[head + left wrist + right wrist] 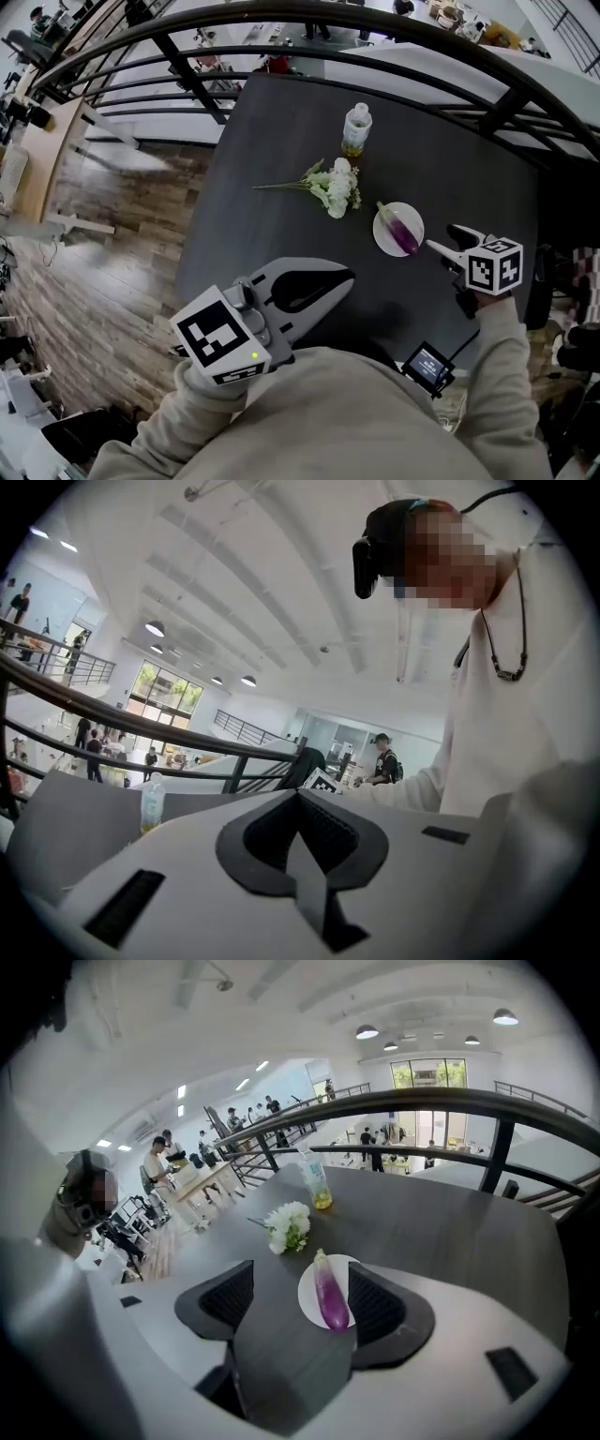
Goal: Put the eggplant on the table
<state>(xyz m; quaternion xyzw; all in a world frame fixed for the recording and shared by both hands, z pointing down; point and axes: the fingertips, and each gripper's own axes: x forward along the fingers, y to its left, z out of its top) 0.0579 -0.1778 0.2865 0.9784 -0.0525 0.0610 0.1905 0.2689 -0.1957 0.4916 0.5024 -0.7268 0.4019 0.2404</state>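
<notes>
A purple eggplant (405,232) lies on a small white plate (387,234) on the dark table (281,141). My right gripper (442,238) hovers just right of the plate, open, its tips aimed at it. In the right gripper view the eggplant (330,1297) and the plate (312,1290) show between the spread jaws of the right gripper (300,1290), nearer the right pad (375,1305); nothing is held. My left gripper (345,277) hangs over the table's near part, shut and empty. The left gripper (298,797) tilts upward toward a person's torso.
A bunch of white flowers (333,187) lies left of the plate, and a bottle of yellow liquid (356,129) stands behind it. A black curved railing (394,28) runs past the table's far side. A wooden floor (103,244) lies left. A small screen device (429,366) hangs near my waist.
</notes>
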